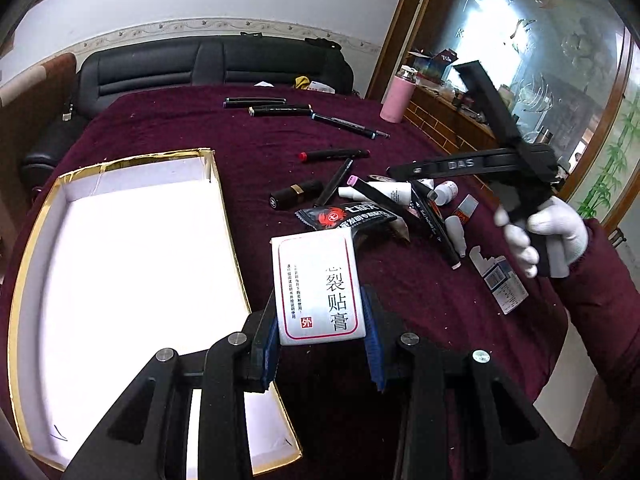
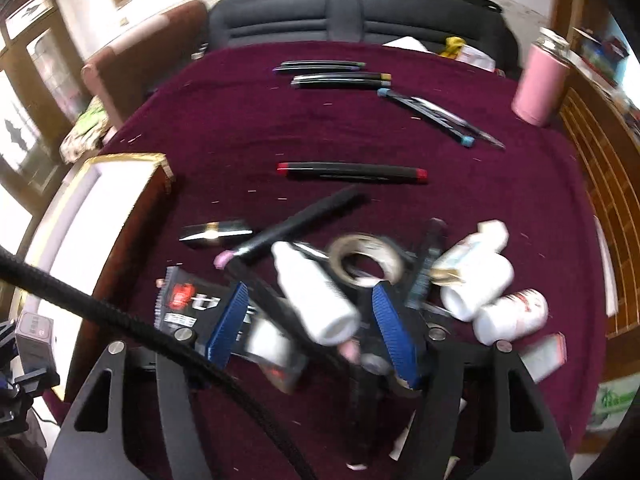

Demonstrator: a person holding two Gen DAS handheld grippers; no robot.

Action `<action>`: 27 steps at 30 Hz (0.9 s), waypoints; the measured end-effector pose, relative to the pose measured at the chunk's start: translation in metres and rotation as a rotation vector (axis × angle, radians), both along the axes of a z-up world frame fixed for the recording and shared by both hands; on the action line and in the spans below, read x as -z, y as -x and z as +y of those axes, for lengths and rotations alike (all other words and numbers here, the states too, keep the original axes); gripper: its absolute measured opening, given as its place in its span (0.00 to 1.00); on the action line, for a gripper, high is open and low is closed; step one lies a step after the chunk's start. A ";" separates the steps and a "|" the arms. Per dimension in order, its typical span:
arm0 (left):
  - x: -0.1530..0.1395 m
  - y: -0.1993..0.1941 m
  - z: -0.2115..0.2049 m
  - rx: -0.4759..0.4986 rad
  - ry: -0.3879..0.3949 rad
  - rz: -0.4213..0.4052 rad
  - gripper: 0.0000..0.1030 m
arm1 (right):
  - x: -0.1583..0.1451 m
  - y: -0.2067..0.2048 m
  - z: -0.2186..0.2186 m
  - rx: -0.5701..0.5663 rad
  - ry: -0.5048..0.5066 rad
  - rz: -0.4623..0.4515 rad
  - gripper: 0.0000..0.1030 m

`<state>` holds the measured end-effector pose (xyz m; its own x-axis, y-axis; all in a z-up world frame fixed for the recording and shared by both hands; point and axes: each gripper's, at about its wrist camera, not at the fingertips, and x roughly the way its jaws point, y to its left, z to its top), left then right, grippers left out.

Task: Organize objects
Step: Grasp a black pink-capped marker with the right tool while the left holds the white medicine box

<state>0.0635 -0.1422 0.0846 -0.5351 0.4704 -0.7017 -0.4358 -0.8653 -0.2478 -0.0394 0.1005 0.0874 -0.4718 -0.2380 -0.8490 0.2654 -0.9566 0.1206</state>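
**Tech 1:** Blue ribbed pads on the left gripper (image 1: 320,344) are clamped on the two side edges of a flat white packet (image 1: 318,286). It has a glossy face with a red border line and black printed characters, and it is held upright, off the cloth.

**Tech 2:** Surroundings on that side?

**Tech 1:** Just left of the packet lies the open box (image 1: 32,264), a shallow rectangular tray with a white interior and gold foil rim, resting on the maroon tablecloth (image 1: 248,136). Beyond the packet is a black foil sachet (image 1: 346,216) with a red emblem, then a black lipstick tube (image 1: 296,194) with a gold band.

**Tech 2:** Right gripper (image 2: 310,326)?

**Tech 1:** Jaws spread apart, pads pressing on nothing. A white plastic bottle (image 2: 316,300) lies in the gap between them; the view is blurred, so contact cannot be confirmed. It points down into the clutter pile. In the left wrist view a white-gloved hand (image 1: 548,232) holds its handle.

**Tech 2:** Obstructions?

**Tech 1:** Crowded. A tape roll (image 2: 366,258), ring-shaped, sits just behind the bottle. Two more white cylindrical bottles (image 2: 494,300) lie to the right. Black markers cross under the pile. A red-capped marker (image 2: 352,171) lies alone further out. Three slim dark pens (image 2: 340,76) lie near the far edge, and a pink cylindrical flask (image 2: 542,84) stands upright at the far right.
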 end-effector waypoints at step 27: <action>-0.014 -0.019 -0.027 -0.088 -0.054 0.053 0.30 | -0.082 -0.061 -0.022 -0.074 0.091 0.213 0.15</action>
<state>0.0829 -0.1688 0.0984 -0.6119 0.4564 -0.6460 -0.3721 -0.8868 -0.2740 0.0213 0.0785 0.1693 -0.6163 -0.3498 -0.7055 0.3633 -0.9212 0.1393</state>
